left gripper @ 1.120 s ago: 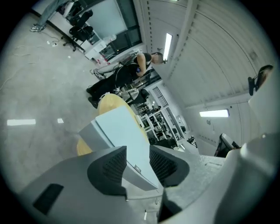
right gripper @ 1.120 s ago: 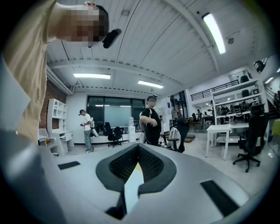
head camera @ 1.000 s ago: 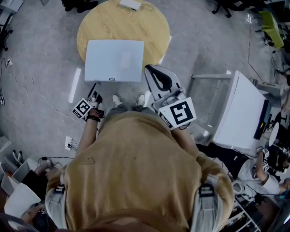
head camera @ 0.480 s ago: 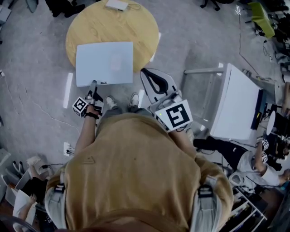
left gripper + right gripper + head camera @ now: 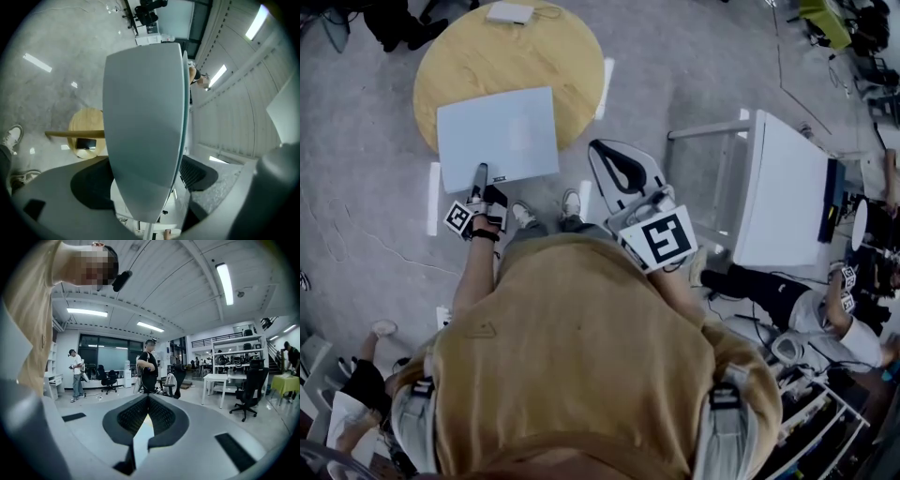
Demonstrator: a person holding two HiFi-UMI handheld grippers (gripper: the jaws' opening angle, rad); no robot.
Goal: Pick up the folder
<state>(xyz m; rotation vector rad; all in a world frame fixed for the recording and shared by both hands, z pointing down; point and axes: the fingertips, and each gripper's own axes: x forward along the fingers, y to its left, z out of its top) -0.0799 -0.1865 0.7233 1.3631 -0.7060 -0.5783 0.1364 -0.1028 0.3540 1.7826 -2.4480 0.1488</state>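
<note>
Not lifted yet. Left gripper [image 5: 478, 178] is released, jaws spread wide either side of the folder's [image 5: 502, 136] near edge, pads not clamped on it. Right gripper [image 5: 149, 401] is clenched on nothing, well apart from the folder. The folder lies flat on the round wooden bench [image 5: 487, 56], near edge hanging past the rim. Left to do: clamp and lift. Count: two grippers, one folder, one bench, one small white device [image 5: 508, 11] at its far rim.

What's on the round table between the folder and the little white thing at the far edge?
Nothing: the head view shows only bare wood of the round table between the folder and the white thing.
</note>
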